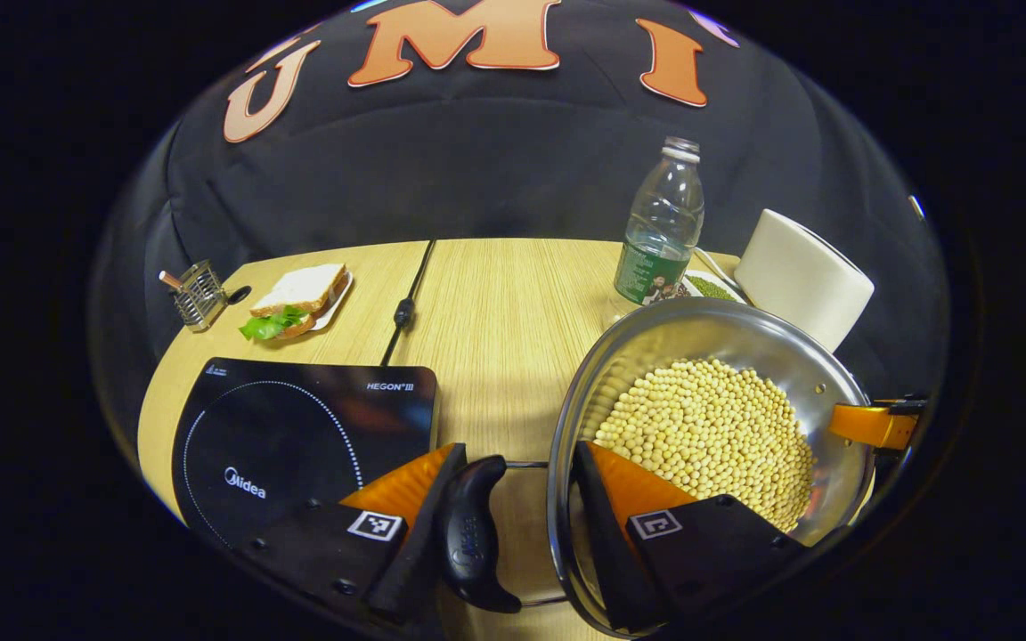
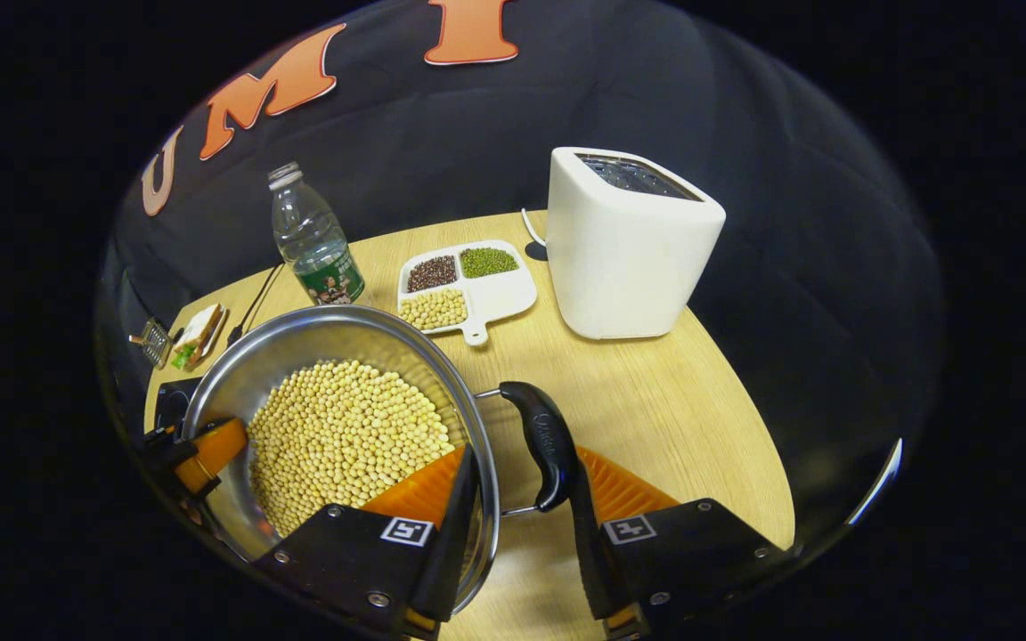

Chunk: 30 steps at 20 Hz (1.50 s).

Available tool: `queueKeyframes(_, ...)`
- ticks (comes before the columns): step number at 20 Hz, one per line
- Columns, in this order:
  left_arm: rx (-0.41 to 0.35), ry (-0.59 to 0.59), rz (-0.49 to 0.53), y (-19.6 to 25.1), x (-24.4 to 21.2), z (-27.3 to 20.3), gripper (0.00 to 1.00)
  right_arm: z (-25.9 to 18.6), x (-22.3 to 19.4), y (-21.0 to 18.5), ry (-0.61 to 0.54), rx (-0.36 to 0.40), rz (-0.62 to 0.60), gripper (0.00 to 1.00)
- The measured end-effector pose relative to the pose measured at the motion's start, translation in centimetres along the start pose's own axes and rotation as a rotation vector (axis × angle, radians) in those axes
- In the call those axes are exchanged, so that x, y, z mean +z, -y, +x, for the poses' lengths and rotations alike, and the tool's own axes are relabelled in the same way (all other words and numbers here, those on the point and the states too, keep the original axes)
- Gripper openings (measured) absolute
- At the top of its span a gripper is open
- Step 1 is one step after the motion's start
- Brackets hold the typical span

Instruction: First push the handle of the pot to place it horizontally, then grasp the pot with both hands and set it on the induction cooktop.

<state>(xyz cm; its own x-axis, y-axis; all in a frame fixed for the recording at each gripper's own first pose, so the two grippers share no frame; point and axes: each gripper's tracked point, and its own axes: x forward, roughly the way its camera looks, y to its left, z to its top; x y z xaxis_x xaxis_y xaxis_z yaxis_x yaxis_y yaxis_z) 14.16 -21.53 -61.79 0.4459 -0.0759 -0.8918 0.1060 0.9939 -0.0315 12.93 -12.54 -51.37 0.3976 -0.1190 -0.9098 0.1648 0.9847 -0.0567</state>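
Soybeans are filling the steel pot, which is sitting on the wooden bench just to the right of the black induction cooktop, not on it.

In the left gripper view, the left gripper is straddling the pot's left side: one of its fingers is lying against the outer face of the black side handle, the other is sitting inside the rim over the beans, so the fingers are standing apart around handle and wall. Whether both are pressing cannot be told.

In the right gripper view, the right gripper is straddling the opposite side in the same way, one finger inside the rim, the other touching the outer face of the second black handle. These fingers are also standing apart, and their pressure cannot be told.

Farther back on the bench, a water bottle, a divided dish of grains and a white toaster are standing near one another. A sandwich on a plate and a small wire holder are resting beyond the cooktop, with a black cable running between them and the bottle.
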Motion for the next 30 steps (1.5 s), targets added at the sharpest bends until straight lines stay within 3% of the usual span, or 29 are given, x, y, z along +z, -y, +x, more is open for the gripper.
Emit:
queueKeyframes(1,0.001,0.004,0.002,-0.2,0.2,-0.5,0.78,-0.5,0.1,-0.2,0.007,0.001,-0.002,0.55)
queueKeyframes(8,0.009,0.045,-0.009,-4.1,2.2,-4.8,0.78,-4.8,1.3,-3.9,0.076,0.033,-0.028,0.55)
queueKeyframes(22,0.143,0.134,-0.092,-20.5,4.1,-13.0,0.78,-10.3,2.7,-19.9,0.145,0.18,-0.141,0.55)
queueKeyframes(30,0.194,0.157,-0.121,-28.2,4.7,-13.4,0.77,-10.9,3.1,-27.6,0.154,0.224,-0.18,0.55)
